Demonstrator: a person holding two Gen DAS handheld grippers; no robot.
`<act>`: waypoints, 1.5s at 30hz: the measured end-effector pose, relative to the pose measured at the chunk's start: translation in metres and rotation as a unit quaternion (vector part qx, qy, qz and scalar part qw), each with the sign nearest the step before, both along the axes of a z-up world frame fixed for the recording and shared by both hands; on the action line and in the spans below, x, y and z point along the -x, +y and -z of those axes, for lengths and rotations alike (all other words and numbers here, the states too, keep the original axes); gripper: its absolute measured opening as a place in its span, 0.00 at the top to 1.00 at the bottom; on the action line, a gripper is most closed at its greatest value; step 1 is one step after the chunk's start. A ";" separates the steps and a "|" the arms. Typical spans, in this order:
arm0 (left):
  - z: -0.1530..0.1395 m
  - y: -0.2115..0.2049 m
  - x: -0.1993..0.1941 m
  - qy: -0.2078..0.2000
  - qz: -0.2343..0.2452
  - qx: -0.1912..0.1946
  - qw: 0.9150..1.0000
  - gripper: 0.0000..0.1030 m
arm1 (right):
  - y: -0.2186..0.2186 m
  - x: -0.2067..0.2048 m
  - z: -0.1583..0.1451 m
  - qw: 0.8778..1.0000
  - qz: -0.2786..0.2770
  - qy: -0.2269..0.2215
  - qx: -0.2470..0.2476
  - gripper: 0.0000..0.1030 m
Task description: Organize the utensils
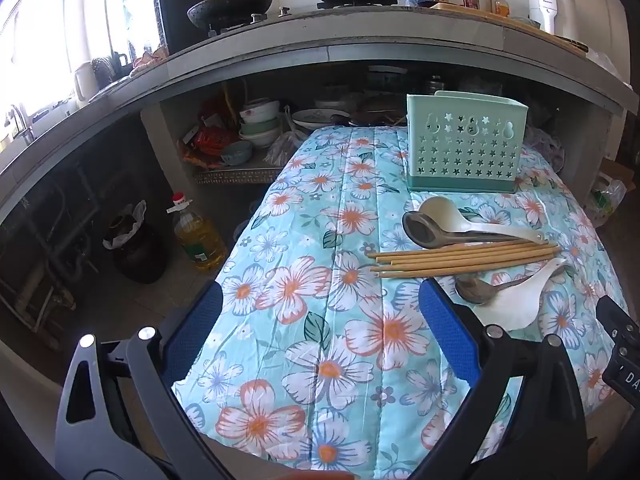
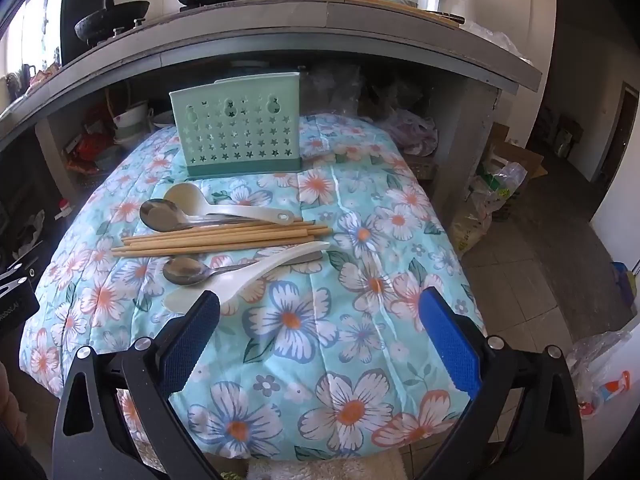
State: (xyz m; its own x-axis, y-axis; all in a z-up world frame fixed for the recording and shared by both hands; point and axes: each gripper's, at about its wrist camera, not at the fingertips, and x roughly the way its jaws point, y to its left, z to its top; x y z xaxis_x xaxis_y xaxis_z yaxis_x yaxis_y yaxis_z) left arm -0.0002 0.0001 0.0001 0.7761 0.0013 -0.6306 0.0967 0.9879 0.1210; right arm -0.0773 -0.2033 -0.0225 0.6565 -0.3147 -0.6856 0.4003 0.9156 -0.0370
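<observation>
Left wrist view: mounted behind left gripper (image 1: 320, 308), angled down across floral-clothed table (image 1: 312, 208), utensil pile at right, green holder (image 1: 464, 144) beyond. Right wrist view: behind right gripper (image 2: 320, 312), same downward tilt, set further right; pile and holder (image 2: 240, 132) at left. Both close to table. Shared: tablecloth, holder, chopsticks (image 1: 464, 258), spoons, kitchen counter (image 1: 360, 36) behind.

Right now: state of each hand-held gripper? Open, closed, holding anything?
Left hand-held gripper: open, nothing between its fingers, only the floral cloth beneath.
Right hand-held gripper: open, empty; the white spoon lies just beyond its left finger.
</observation>
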 end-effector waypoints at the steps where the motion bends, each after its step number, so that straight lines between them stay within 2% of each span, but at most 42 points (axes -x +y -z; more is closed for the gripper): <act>1: 0.000 0.000 0.000 0.002 0.001 -0.002 1.000 0.08 | 0.000 0.000 0.000 1.000 0.000 -0.001 0.000 0.06; 45: 0.002 -0.004 0.000 0.001 0.001 0.002 1.000 0.08 | 0.001 0.001 0.001 1.000 0.000 -0.003 -0.002 0.06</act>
